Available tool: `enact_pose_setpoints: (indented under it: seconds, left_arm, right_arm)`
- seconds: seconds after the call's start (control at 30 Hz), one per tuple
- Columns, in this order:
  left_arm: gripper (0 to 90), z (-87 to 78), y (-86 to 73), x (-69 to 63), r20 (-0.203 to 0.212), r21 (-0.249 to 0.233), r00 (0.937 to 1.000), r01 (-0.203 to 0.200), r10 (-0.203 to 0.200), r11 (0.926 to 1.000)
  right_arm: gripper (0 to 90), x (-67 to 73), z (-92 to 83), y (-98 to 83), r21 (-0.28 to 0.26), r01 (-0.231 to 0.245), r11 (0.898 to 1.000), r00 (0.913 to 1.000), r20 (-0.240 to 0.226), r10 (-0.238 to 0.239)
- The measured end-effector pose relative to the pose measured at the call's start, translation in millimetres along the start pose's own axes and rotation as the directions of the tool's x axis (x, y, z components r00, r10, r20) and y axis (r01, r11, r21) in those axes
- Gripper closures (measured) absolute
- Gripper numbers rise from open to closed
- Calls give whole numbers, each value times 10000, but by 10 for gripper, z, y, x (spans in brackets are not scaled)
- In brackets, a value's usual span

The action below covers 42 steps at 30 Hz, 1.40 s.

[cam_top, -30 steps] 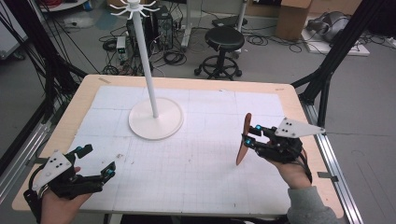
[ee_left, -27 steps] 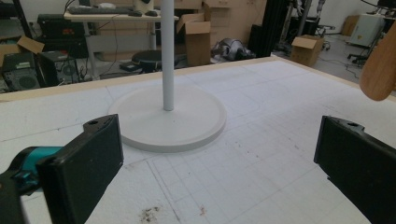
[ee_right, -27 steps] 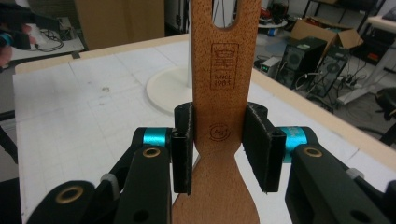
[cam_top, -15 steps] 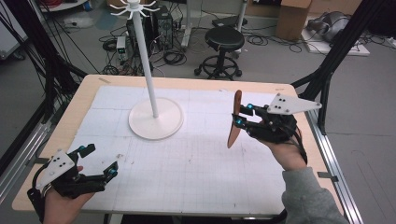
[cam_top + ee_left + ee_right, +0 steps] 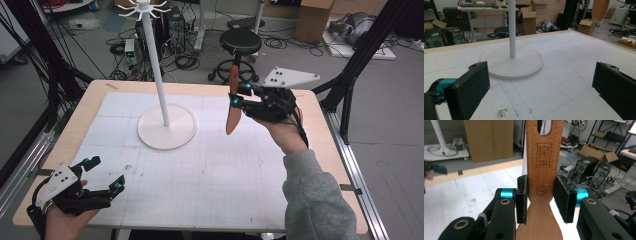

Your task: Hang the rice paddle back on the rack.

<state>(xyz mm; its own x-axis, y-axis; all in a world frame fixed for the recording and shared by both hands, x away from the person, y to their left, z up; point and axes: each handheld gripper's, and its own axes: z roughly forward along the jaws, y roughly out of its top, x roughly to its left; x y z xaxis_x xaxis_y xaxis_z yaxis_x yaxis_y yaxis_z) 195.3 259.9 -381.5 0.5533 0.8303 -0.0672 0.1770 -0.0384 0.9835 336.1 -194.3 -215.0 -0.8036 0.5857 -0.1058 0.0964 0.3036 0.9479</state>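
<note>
My right gripper [image 5: 236, 96] is shut on a flat wooden spatula [image 5: 233, 110] and holds it in the air over the right half of the table, blade end down and slotted handle end up. In the right gripper view the pads [image 5: 522, 197] press on the spatula [image 5: 541, 157] at its narrow neck. A white stand [image 5: 166, 129] with a tall pole and hooks at the top rises left of the spatula. My left gripper [image 5: 106, 173] rests open by the front left corner with nothing between its jaws, and in the left gripper view it [image 5: 541, 82] faces the stand's base [image 5: 511, 62].
The white gridded mat [image 5: 210, 165] covers the wooden table [image 5: 320, 130]. A black stool [image 5: 240, 41], cables and boxes lie on the floor beyond the far edge. A black frame post [image 5: 350, 75] stands to the right.
My right gripper has lifted the spatula and carried it away from me and leftward, nearer the stand. The left gripper has stayed put.
</note>
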Motion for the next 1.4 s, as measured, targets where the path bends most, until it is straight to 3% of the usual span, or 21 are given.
enact_pose_setpoints:
  seconds: [0.47, 0.67, 0.93, 1.4]
  left_arm:
    - [18, 19, -16, -47, 131, 150, 9999, -109, 107, 9998]
    - [18, 17, -13, -21, 125, 164, 9999, -81, 79, 9998]
    - [18, 6, -11, 16, 114, 52, 9999, 54, -55, 10000]
    - [18, -185, -41, 24, -248, -53, 9995, 188, -190, 9998]
  right_arm:
    - [650, 42, 470, 367, 7, 124, 9999, 9999, -53, -124]
    - [650, 15, 581, 466, -302, -19, 9995, 9997, -247, 11]
    - [650, 4, 714, 572, -159, -2, 9999, 9998, -213, -2]
    - [650, 84, 992, 778, -255, 92, 9996, 9984, -559, -106]
